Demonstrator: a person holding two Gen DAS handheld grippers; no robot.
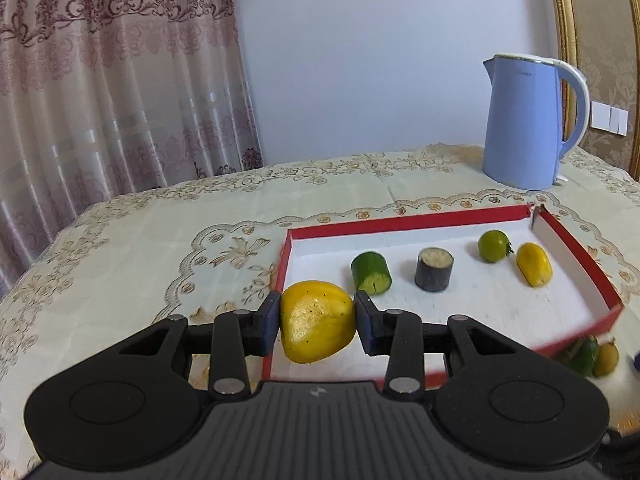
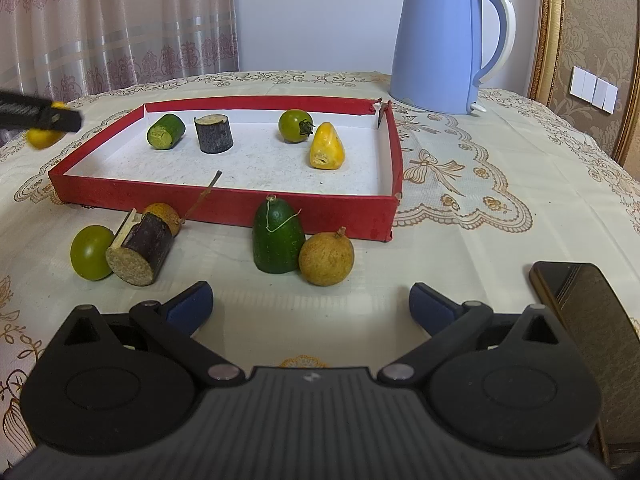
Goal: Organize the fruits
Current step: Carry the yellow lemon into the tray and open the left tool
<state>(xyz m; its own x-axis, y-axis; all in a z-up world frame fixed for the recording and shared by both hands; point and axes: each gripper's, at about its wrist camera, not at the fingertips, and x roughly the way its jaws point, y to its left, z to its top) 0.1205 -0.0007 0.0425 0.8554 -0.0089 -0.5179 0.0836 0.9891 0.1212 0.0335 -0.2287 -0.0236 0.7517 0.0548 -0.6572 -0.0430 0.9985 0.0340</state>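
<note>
Left tongs (image 1: 316, 326) pinching yellow fruit piece (image 1: 316, 326), hovering at red tray's (image 1: 400, 222) near-left corner. Right tongs (image 2: 311, 308) sitting spread over worktop (image 2: 460, 248), empty. Risk: rounded, probably slick piece slipping out and landing outside the tray rim.

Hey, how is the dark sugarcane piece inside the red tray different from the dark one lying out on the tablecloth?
The sugarcane piece in the tray stands upright, pale cut end up; the sugarcane piece on the tablecloth lies tipped on its side, cut end facing the camera. The tray piece stands clear of its neighbours, while the outer one sits against a green tomato. Both are short dark-skinned cylinders with pale fibrous ends.
</note>
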